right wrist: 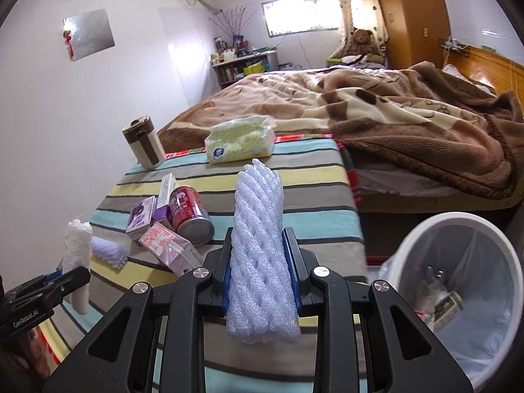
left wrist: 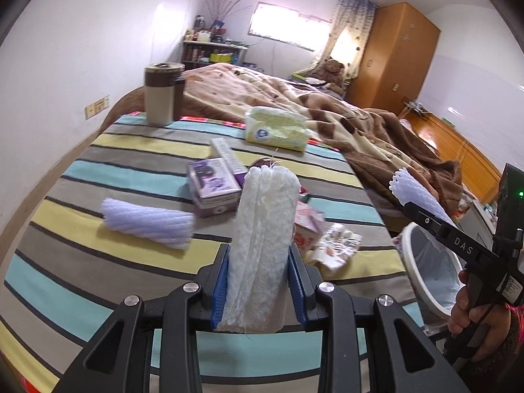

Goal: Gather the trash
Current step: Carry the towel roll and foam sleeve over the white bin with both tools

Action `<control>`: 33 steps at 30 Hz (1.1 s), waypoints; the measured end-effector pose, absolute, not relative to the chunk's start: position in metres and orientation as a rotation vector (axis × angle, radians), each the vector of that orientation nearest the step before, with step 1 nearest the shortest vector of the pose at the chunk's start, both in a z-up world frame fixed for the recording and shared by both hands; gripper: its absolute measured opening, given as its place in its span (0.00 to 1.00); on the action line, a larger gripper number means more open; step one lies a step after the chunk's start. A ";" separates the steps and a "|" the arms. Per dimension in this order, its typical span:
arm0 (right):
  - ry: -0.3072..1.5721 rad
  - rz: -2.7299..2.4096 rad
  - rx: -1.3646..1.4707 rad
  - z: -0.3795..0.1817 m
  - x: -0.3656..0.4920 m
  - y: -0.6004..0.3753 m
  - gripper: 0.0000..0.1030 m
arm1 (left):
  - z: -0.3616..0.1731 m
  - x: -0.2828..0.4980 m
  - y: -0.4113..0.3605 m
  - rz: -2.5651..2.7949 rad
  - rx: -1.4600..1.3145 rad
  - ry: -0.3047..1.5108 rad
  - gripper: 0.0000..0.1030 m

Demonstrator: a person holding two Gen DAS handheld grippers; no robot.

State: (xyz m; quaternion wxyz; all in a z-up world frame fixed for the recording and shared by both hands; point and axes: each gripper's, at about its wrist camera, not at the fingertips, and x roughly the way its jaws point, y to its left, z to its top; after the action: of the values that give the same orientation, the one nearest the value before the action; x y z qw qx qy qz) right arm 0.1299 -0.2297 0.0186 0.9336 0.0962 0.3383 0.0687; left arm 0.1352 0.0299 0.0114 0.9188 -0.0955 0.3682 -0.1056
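While both grippers are loaded, the key relation is where the trash bin lies: in the right wrist view the white, bag-lined trash bin (right wrist: pixel 458 281) sits at the lower right of the frame, beside and below the striped surface (right wrist: pixel 304 177), close to the right gripper (right wrist: pixel 258 262). That gripper pinches a pale lilac foam net sleeve (right wrist: pixel 258 245) between its blue pads, the sleeve's long axis standing upright along the fingers. In the left wrist view the left gripper (left wrist: pixel 258 278) clamps a white fibrous roll (left wrist: pixel 265 239), also upright, at the lower centre; the bin (left wrist: pixel 429 271) appears at the right edge, farther from this hand, so the right hand looks nearer to dropping first. Some trash already lies in the bin. On the surface, left of centre, lie a second foam sleeve (left wrist: pixel 147 226), a purple carton (right wrist: pixel 142 219), a pink carton (right wrist: pixel 170 249) and a red can (right wrist: pixel 190 216); their printing is too small to read. A tissue pack (right wrist: pixel 240 144) and a brown-and-cream tumbler (right wrist: pixel 144 142) sit toward the far edge. Legible writing: "DAS" on the right gripper's body at the right of the left view, and "GenRobot.AI" on the left gripper at the lower left of the right view.
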 end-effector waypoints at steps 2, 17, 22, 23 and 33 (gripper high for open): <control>0.683 0.125 0.207 0.020 0.124 -0.237 0.26 | 0.014 0.134 0.021 -0.237 -0.187 0.751 0.33; 0.636 0.003 0.268 0.026 0.088 -0.290 0.26 | 0.028 0.130 -0.054 -0.389 -0.114 0.733 0.33; 0.621 -0.044 0.285 0.028 0.077 -0.309 0.26 | 0.031 0.131 -0.081 -0.438 -0.087 0.729 0.33; 0.619 -0.053 0.288 0.028 0.074 -0.313 0.26 | 0.031 0.130 -0.085 -0.444 -0.083 0.728 0.33; 0.605 -0.154 0.316 0.027 0.056 -0.350 0.27 | 0.035 0.131 -0.142 -0.538 -0.024 0.720 0.33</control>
State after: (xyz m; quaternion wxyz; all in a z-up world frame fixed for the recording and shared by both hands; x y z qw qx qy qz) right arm 0.0557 -0.3504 0.0274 0.9395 0.1546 0.2962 -0.0755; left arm 0.1313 -0.1421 0.0353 0.9007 -0.0116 0.3480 -0.2600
